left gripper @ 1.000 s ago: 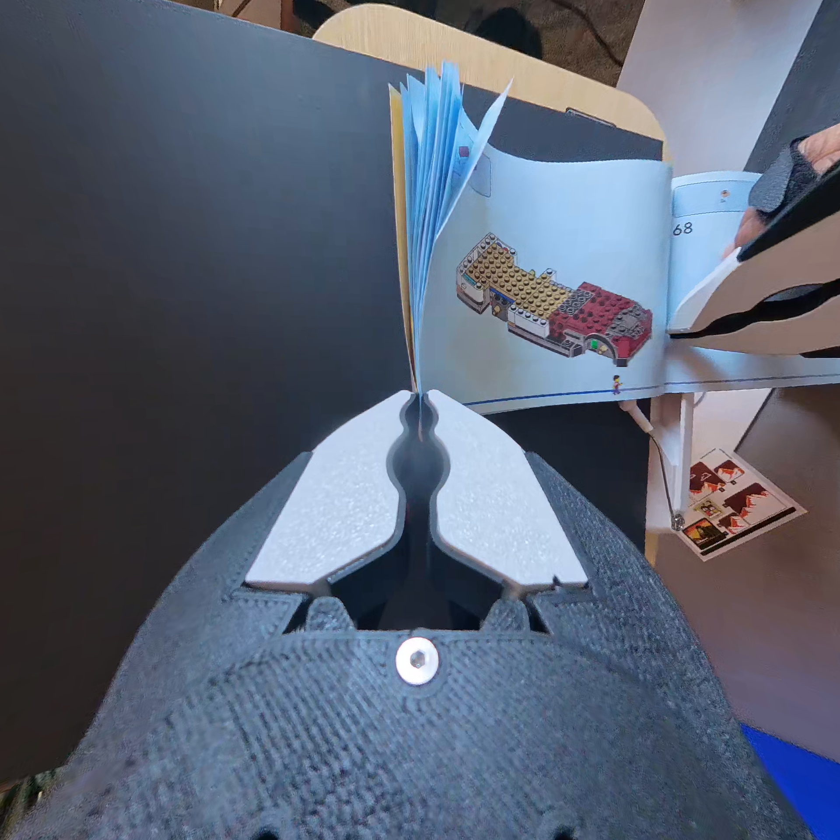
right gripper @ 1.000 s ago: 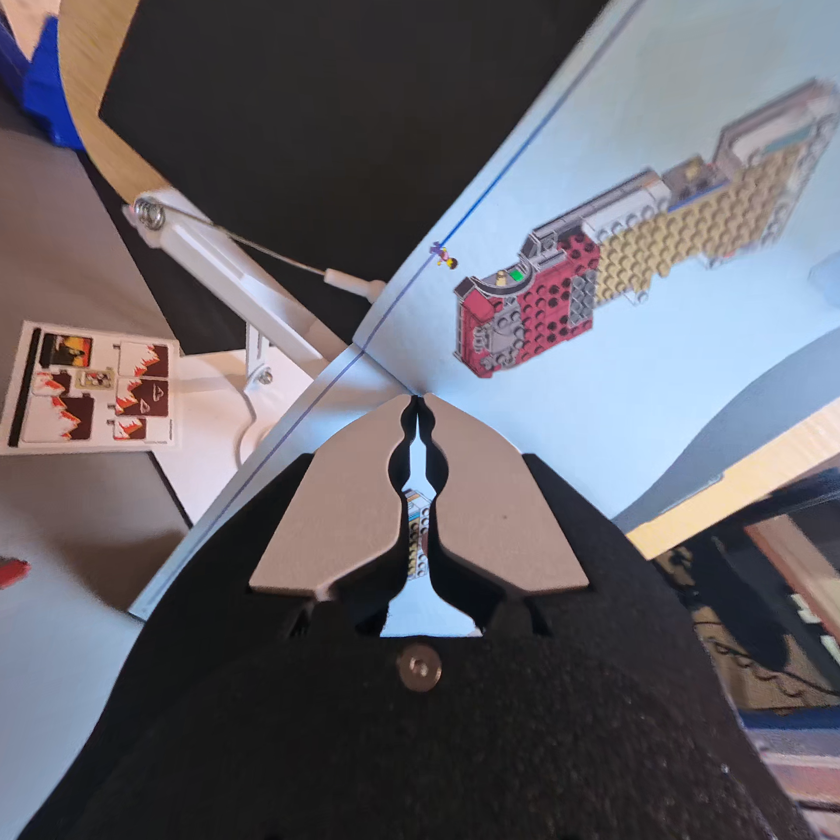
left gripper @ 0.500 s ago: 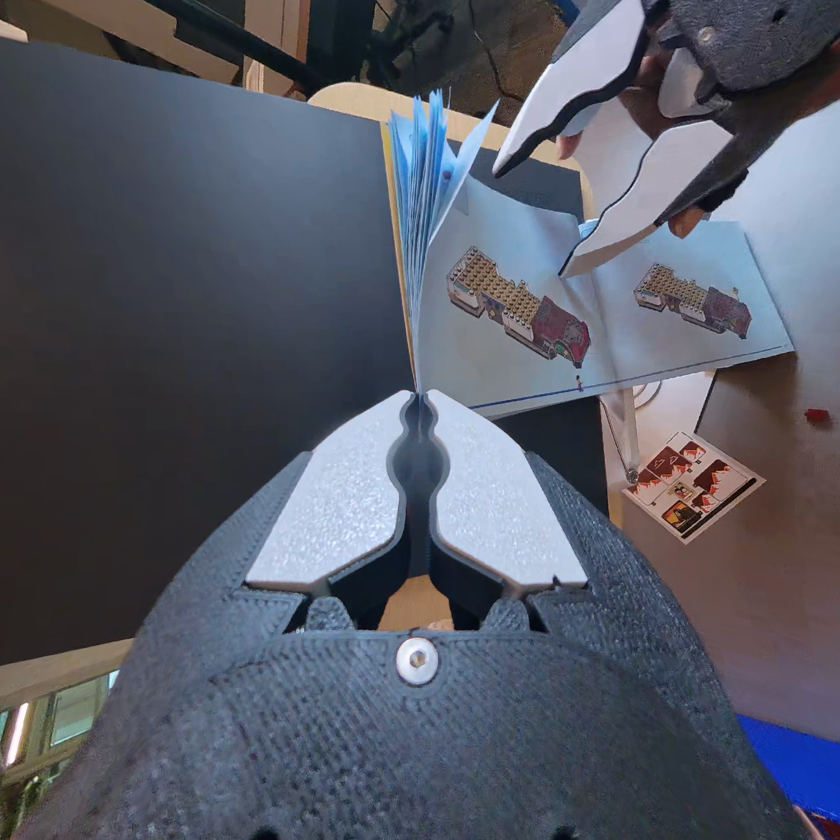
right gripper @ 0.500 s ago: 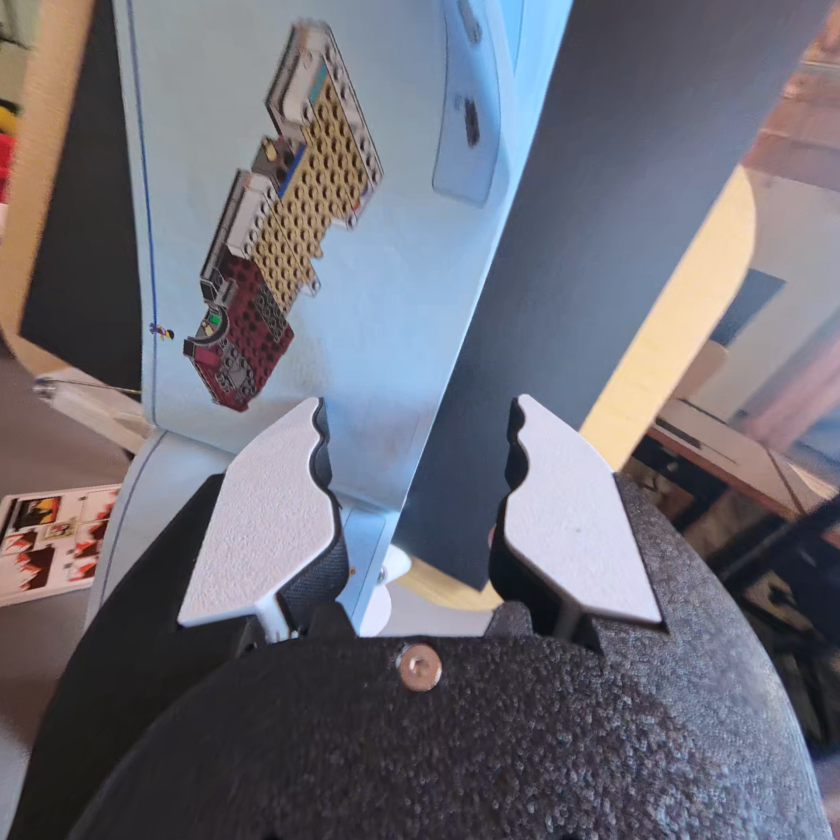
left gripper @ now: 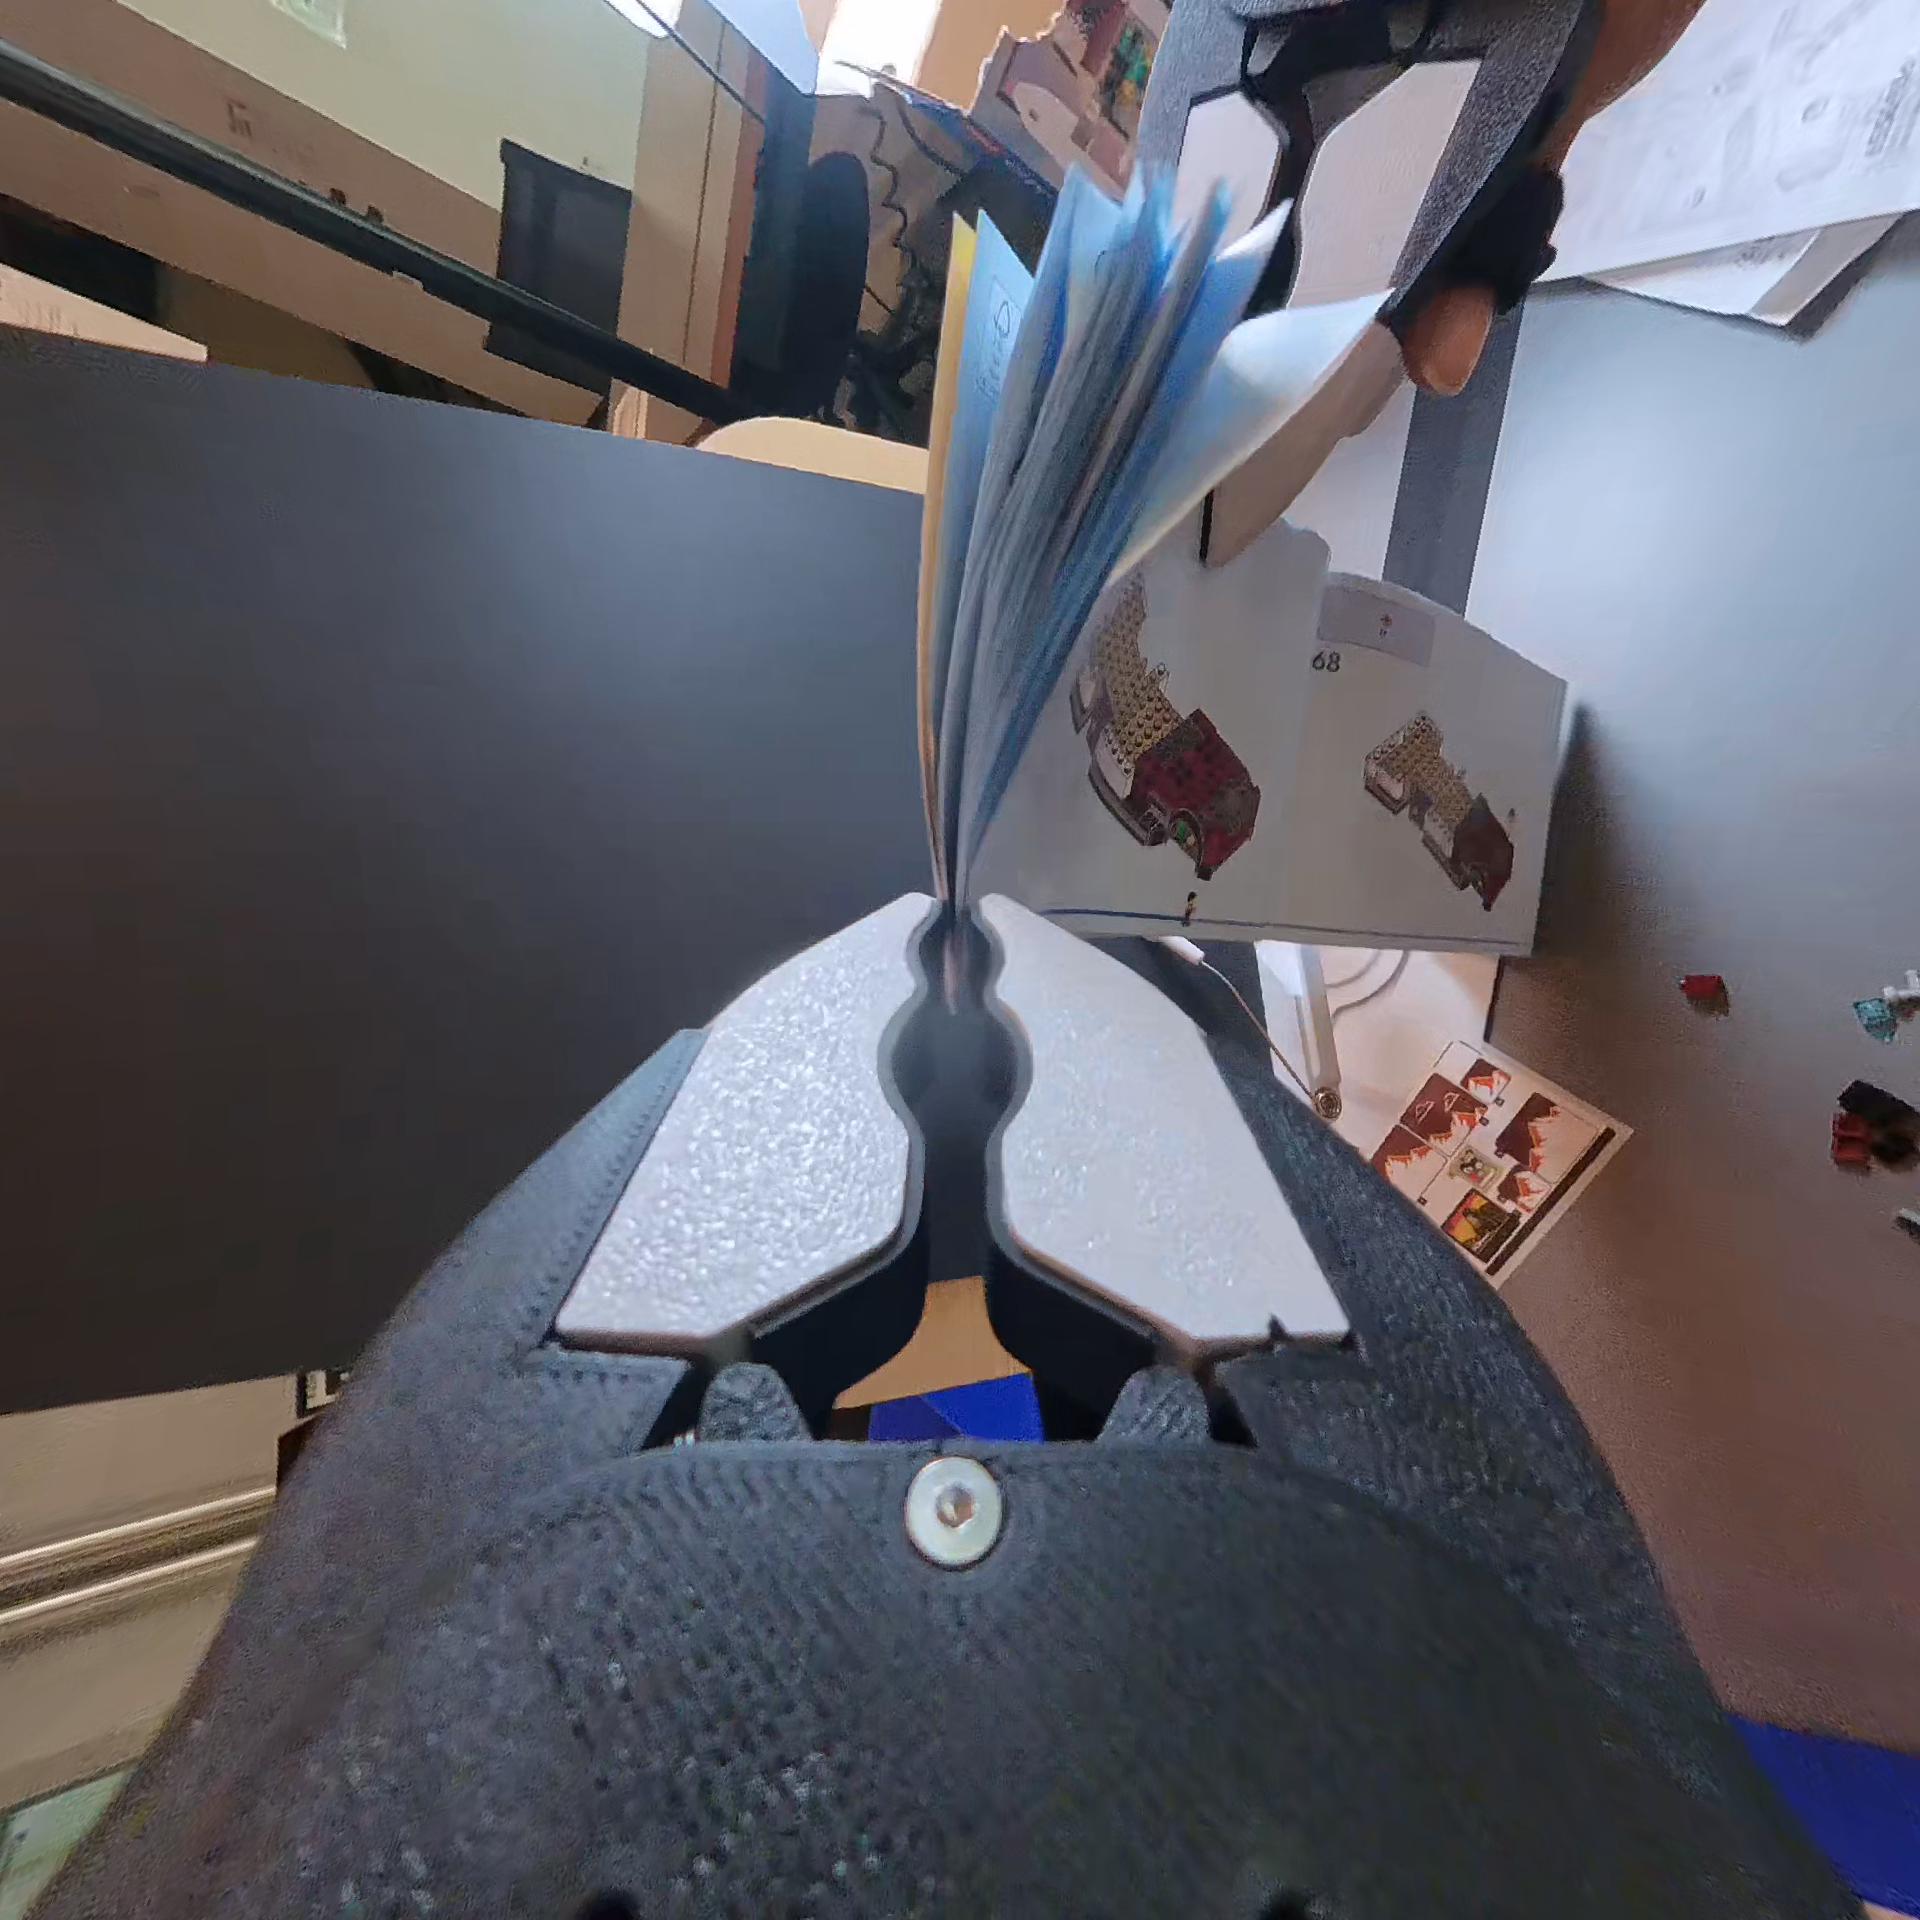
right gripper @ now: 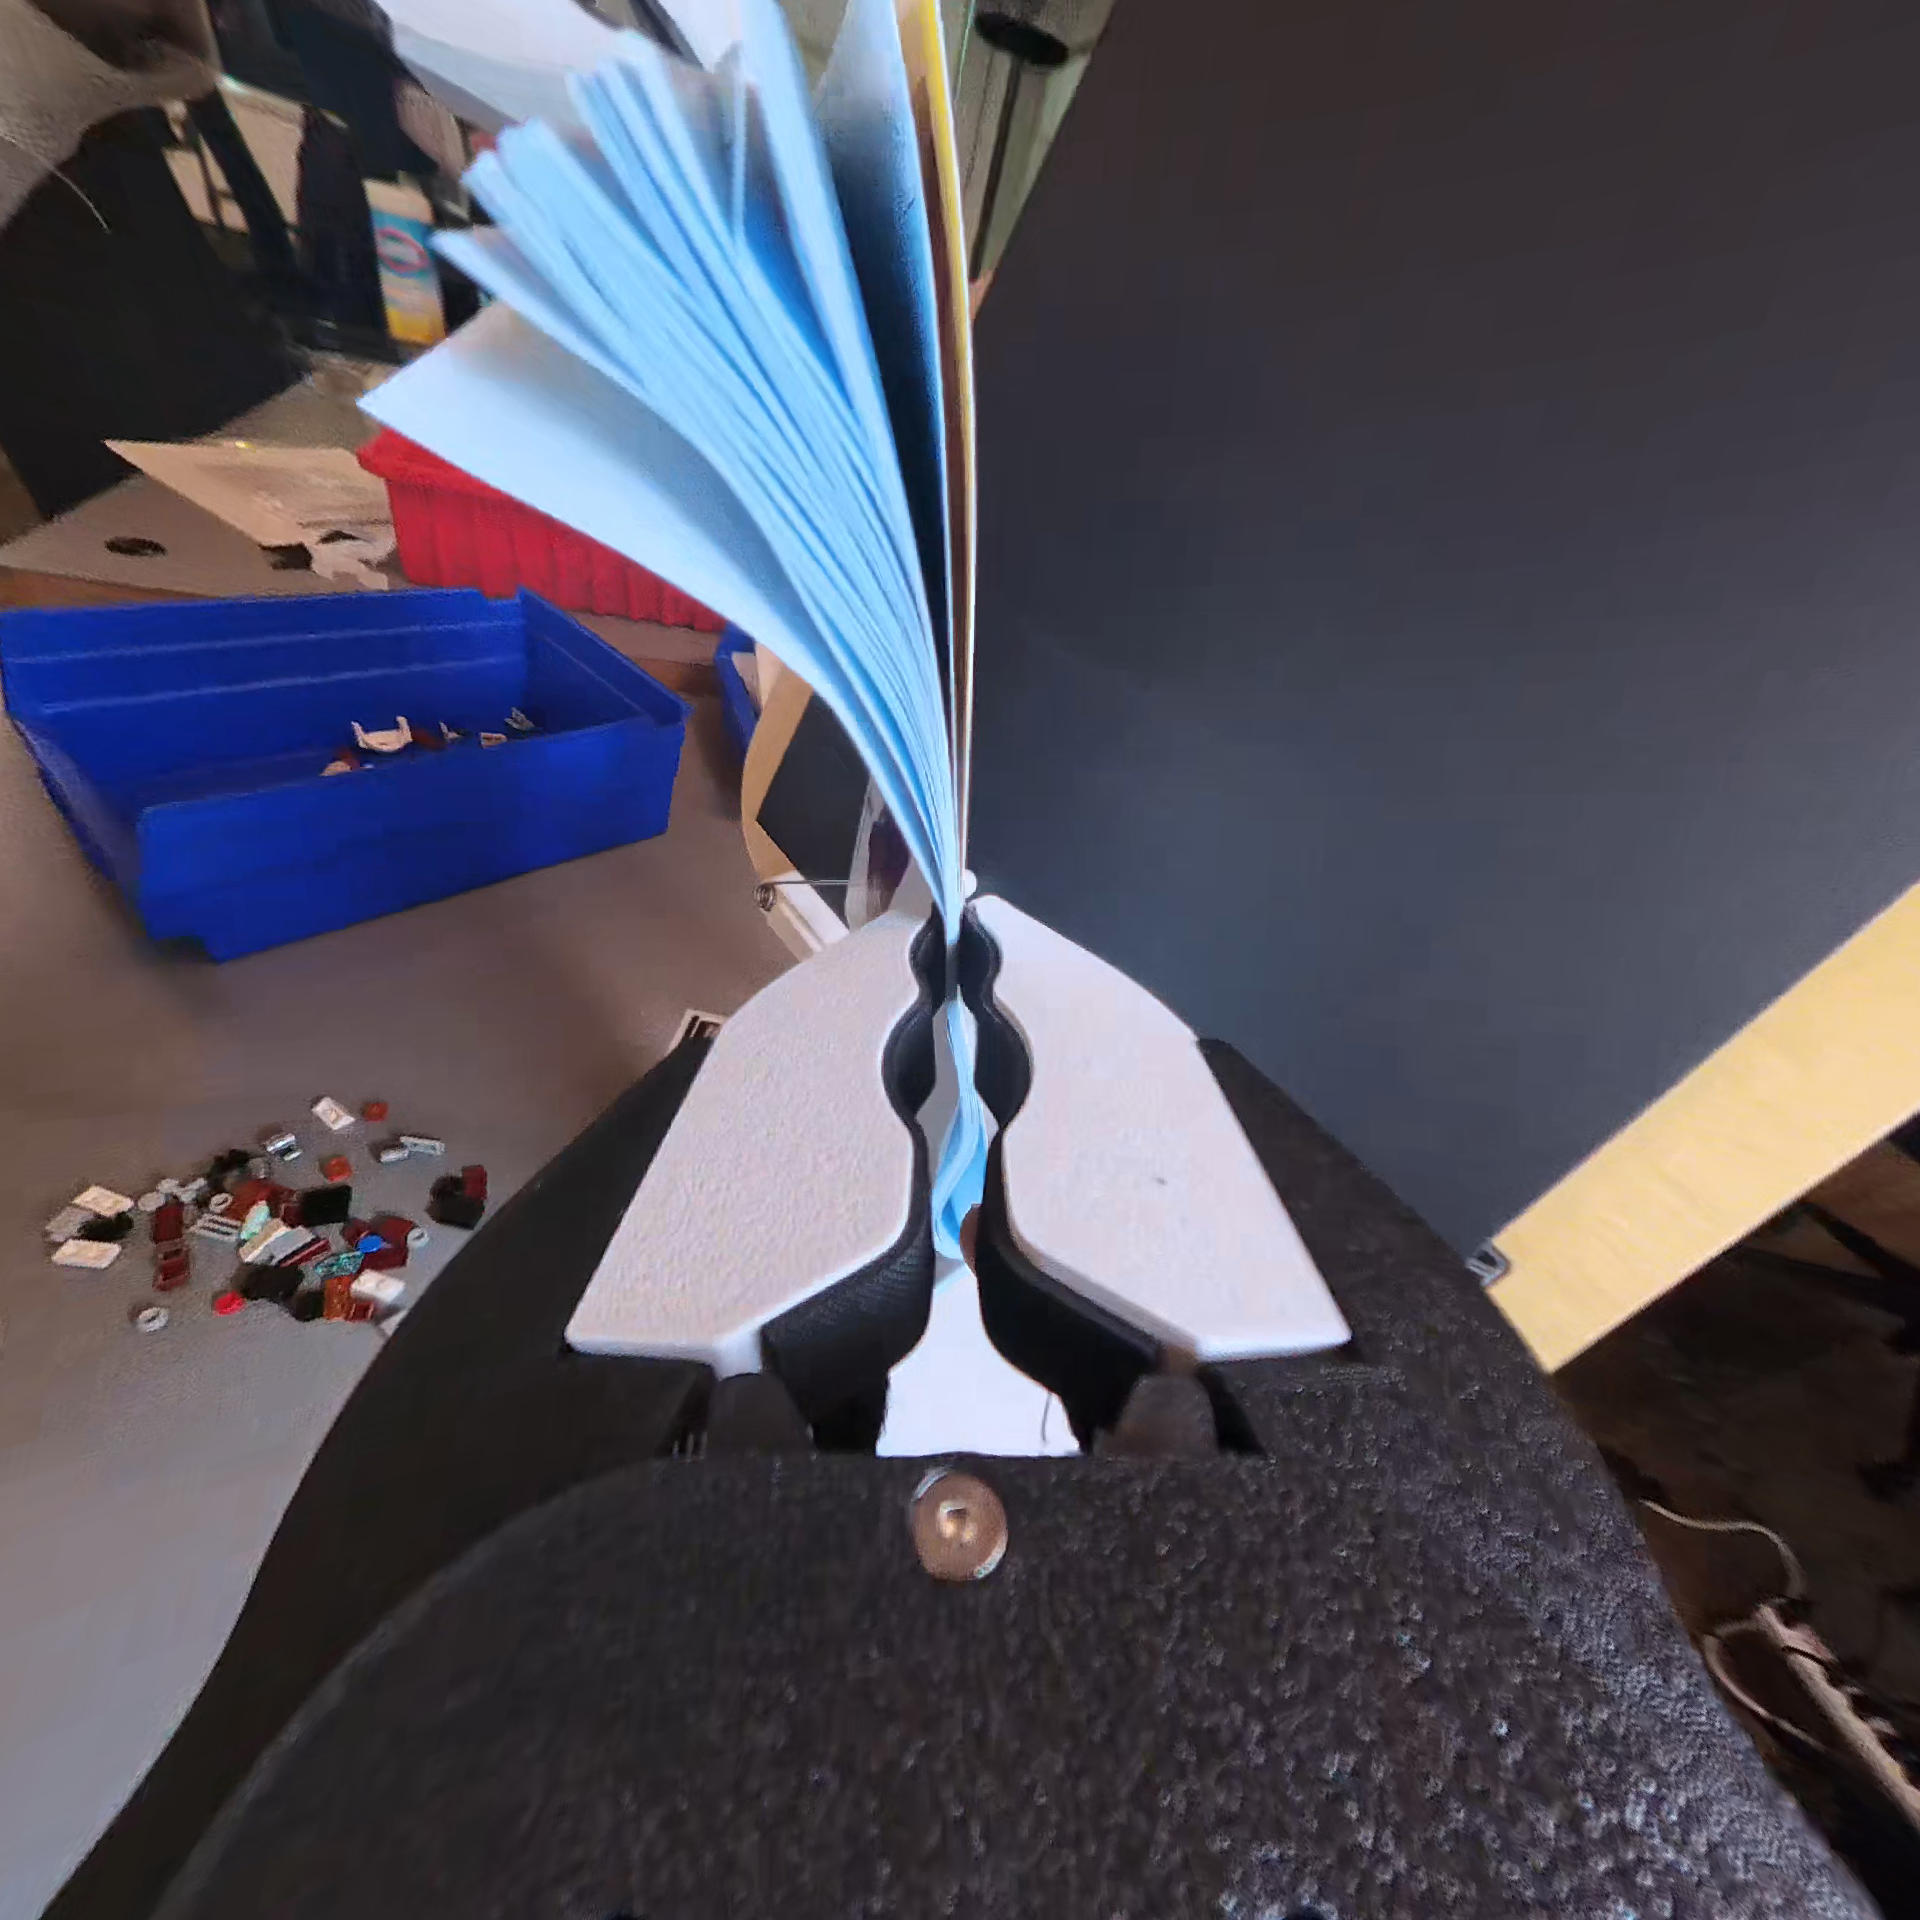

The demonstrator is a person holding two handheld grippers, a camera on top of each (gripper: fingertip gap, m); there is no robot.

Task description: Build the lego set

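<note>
Looking along the left gripper (left gripper: 954, 914), its two pale fingers are closed on the bottom edge of a blue-paged booklet (left gripper: 1039, 582). The booklet stands on edge, its long axis running straight away from the fingertips, pages fanning upward and to the right. Its lower pages lie flat, showing brick-model drawings. The right gripper (left gripper: 1221, 545) reaches in from the top and meets the fanned pages. A black board (left gripper: 416, 831) fills the left side; a sticker sheet (left gripper: 1486, 1164) lies on the grey surface (left gripper: 1714, 623).

From the right gripper (right gripper: 956, 925), the fingers are closed on a sheaf of the booklet's (right gripper: 748, 436) blue pages, which rise from the fingertips and fan leftward. A blue bin (right gripper: 343, 790) and loose bricks (right gripper: 260, 1216) sit left.
</note>
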